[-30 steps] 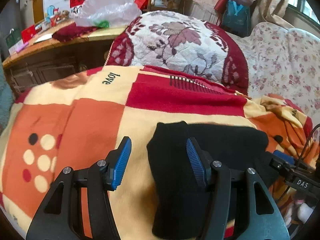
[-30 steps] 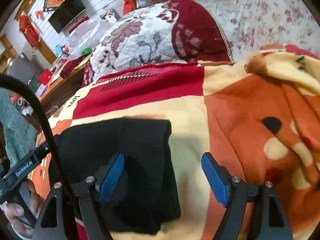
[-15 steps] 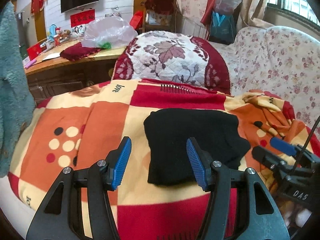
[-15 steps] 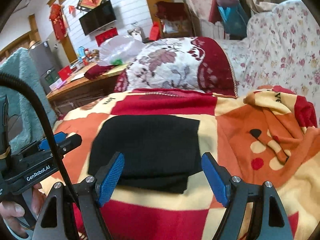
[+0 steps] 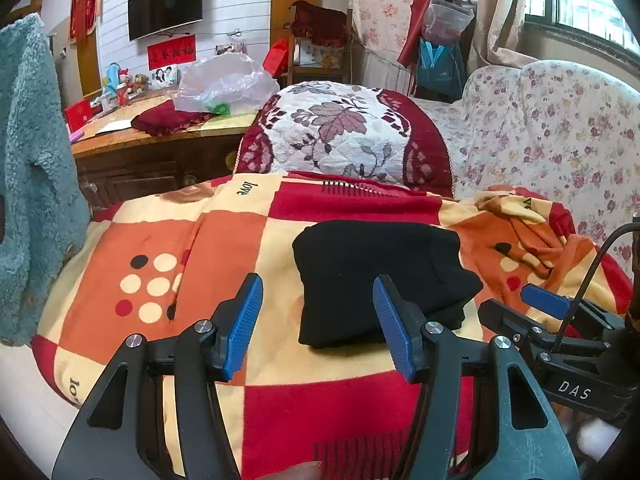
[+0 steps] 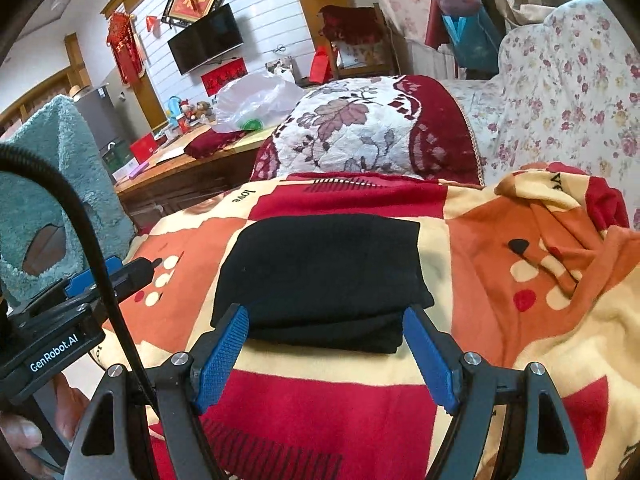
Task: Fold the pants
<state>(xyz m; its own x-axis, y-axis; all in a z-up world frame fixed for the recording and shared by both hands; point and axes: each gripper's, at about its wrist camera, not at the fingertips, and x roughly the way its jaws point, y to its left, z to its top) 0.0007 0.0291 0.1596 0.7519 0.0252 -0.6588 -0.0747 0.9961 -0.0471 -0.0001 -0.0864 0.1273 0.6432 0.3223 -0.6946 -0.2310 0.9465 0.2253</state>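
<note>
The black pants (image 5: 376, 276) (image 6: 320, 276) lie folded into a compact stack on the red, orange and cream blanket (image 5: 168, 248) (image 6: 500, 240). My left gripper (image 5: 318, 324) hovers open in front of the stack's left end, with nothing between its blue pads. My right gripper (image 6: 326, 356) is also open and holds nothing, pulled back from the stack's near edge. Each gripper shows at the edge of the other's view: the right one (image 5: 536, 308) at the right, the left one (image 6: 108, 276) at the left.
A maroon and white quilted cushion (image 5: 344, 136) lies behind the blanket. A floral sofa (image 5: 560, 132) runs along the right. A wooden desk (image 5: 160, 148) with a plastic bag (image 5: 224, 84) stands back left. A teal fleece garment (image 5: 28, 168) hangs at the left.
Both grippers have drawn back and up from the folded pants, so the whole stack now shows ahead of them. Their jaws stay equally wide. The pants have not moved.
</note>
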